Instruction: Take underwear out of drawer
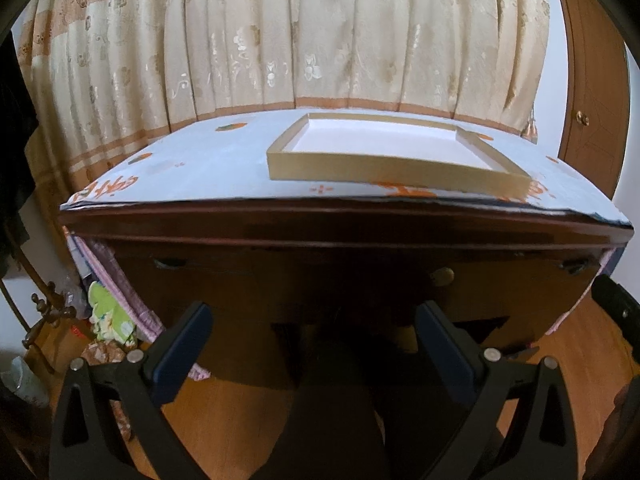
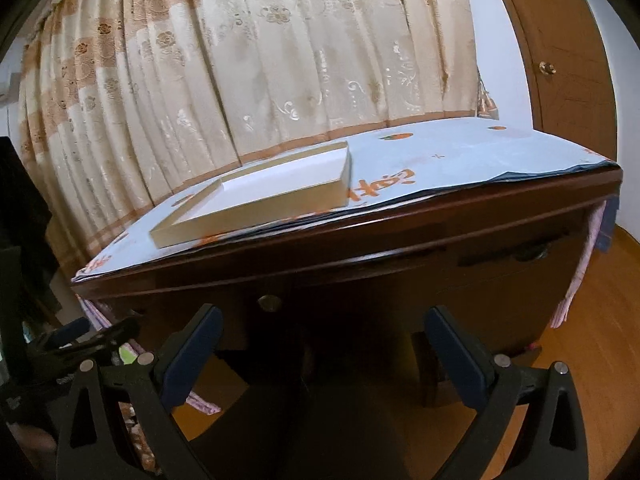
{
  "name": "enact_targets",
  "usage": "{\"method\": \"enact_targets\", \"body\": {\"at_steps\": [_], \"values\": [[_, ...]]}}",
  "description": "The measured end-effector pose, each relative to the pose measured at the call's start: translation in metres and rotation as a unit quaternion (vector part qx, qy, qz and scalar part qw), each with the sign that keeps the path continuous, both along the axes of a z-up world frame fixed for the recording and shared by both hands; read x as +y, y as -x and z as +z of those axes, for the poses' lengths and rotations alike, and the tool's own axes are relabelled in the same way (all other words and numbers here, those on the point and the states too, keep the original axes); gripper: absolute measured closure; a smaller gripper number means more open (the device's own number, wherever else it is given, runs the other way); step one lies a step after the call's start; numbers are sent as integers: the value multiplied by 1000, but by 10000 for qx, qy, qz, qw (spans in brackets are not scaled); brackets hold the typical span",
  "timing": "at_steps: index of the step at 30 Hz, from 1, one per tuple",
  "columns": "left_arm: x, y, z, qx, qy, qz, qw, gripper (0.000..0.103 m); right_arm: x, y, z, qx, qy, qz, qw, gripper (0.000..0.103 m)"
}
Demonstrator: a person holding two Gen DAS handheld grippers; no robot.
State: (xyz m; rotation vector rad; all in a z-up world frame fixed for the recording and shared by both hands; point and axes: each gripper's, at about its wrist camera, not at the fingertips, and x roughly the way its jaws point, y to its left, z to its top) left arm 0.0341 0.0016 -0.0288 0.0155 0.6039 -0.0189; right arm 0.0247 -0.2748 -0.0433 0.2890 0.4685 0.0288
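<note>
In front of a dark wooden desk (image 1: 344,224), two handheld grippers hang side by side above a wood floor (image 2: 600,320). The left gripper (image 1: 314,320) has its two blue-padded fingers (image 1: 188,340) spread wide, with nothing between them; the right gripper (image 2: 322,324) is spread the same way and is likewise empty. Both point at the desk's front, where the drawer (image 1: 400,280) sits closed beneath the top edge, its small round knob (image 1: 442,276) just beyond the left gripper's fingertips. No underwear is visible in either view; whether it lies inside the closed drawer cannot be told. On the desk, a pale blue cloth (image 1: 208,168) printed with orange motifs covers the top, and a shallow, gold-sided tray (image 1: 392,170) with a white floor rests on it, holding nothing. A cream floral curtain (image 2: 280,60) hangs behind the desk, with a wooden door (image 2: 560,40) to its right.
</note>
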Motion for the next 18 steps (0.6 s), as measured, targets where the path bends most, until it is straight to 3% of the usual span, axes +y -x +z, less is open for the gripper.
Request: {"method": "enact_targets", "body": {"at_steps": [3, 5, 10, 18], "values": [[5, -20, -7, 5, 92, 71, 9999, 0, -14, -21, -11, -300, 135, 139, 9994, 1], [5, -31, -13, -50, 113, 66, 9999, 0, -23, -38, -21, -190, 277, 207, 9992, 1], [-2, -48, -24, -316, -246, 176, 9990, 0, -47, -70, -42, -14, 339, 150, 9993, 1], [9, -68, -33, -337, -148, 281, 9989, 0, -67, -103, -58, 29, 158, 202, 9997, 1]]}}
